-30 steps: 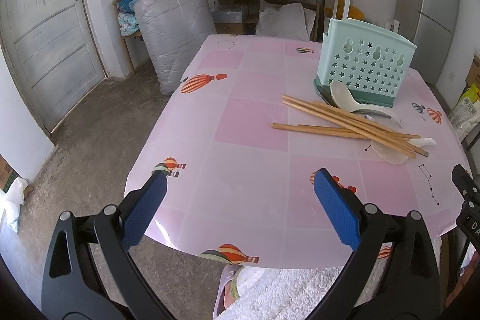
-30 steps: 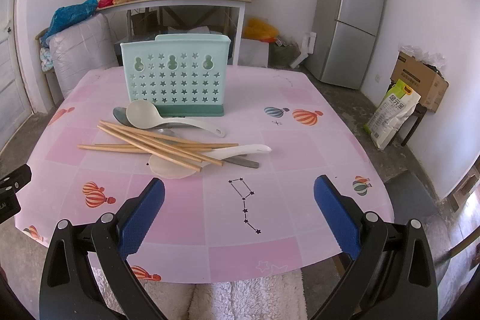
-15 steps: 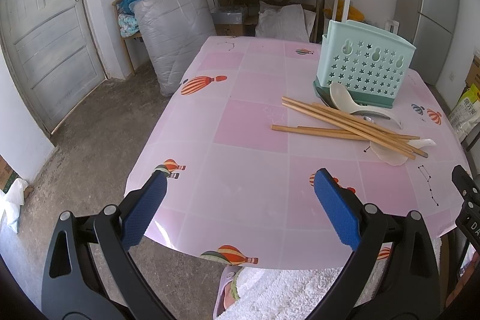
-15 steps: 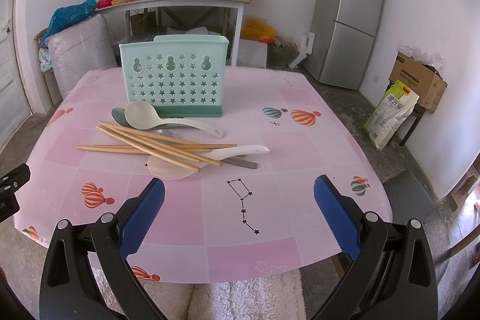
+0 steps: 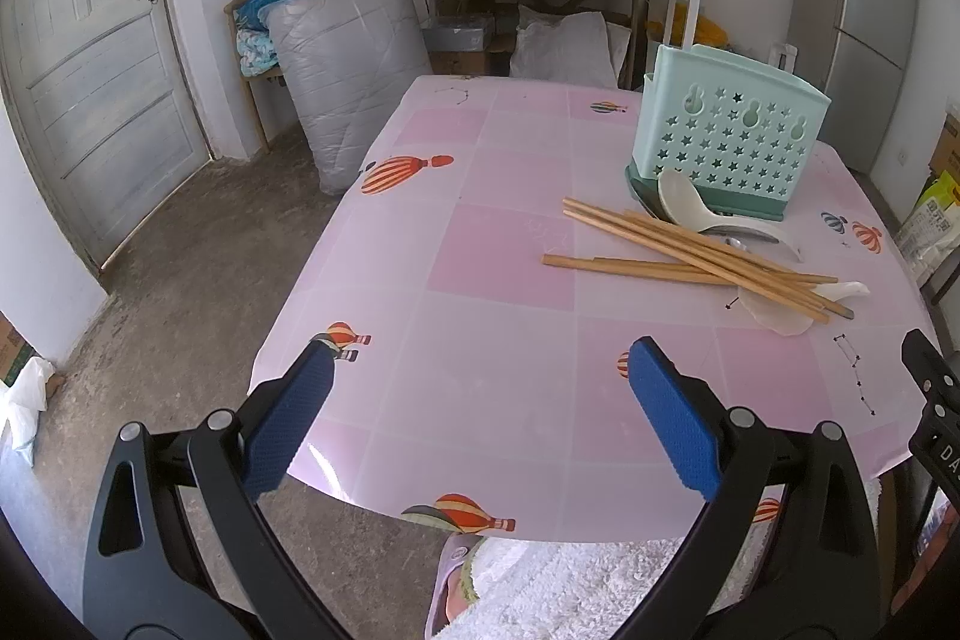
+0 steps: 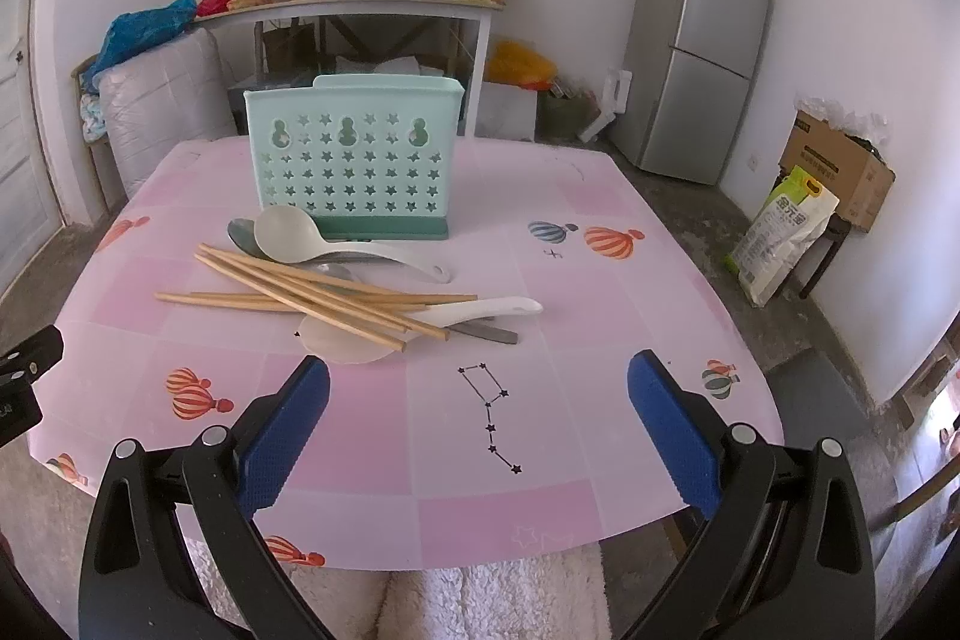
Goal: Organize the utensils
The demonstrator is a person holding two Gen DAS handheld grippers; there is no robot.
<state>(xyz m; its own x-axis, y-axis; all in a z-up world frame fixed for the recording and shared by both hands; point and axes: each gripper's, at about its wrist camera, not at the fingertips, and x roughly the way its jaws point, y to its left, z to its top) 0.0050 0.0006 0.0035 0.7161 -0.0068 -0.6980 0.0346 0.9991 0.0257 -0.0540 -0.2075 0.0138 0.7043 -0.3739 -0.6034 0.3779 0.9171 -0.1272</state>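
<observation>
Hovering over the near edge of the table (image 6: 630, 244), right gripper (image 6: 480, 427): blue pads spread wide, nothing between them. Left gripper (image 5: 477, 421): same, jaws wide apart and empty, above the table's near-left corner.

Landmark: mint-green utensil holder (image 6: 354, 166), upright on a darker green base, star-shaped perforations on its face. Its inside is not visible from either view.

Positions relative to the holder:
- Cream ladle-type spoon (image 6: 288, 235), bowl just in front of the holder's base, handle running away to the right.
- Grey metal spoon (image 6: 240, 233), bowl peeking out beside and partly under the cream one.
- Wooden chopsticks (image 6: 312, 295), a loose bundle lying in front of the holder and the two spoons, some crossing others.
- White soup spoon (image 6: 486, 309), in front and to the right, its bowl end under the chopstick tips.
- Flat pale rice paddle (image 6: 345, 343), furthest in front, partly beneath the chopsticks.
- Dark grey handle (image 6: 489, 334), poking out from under the chopstick tips; what it belongs to cannot be told.

All utensils lie outside the holder, on the tablecloth. Both grippers are apart from the pile.

Refrigerator (image 6: 699, 46) behind the holder, to the right.
</observation>
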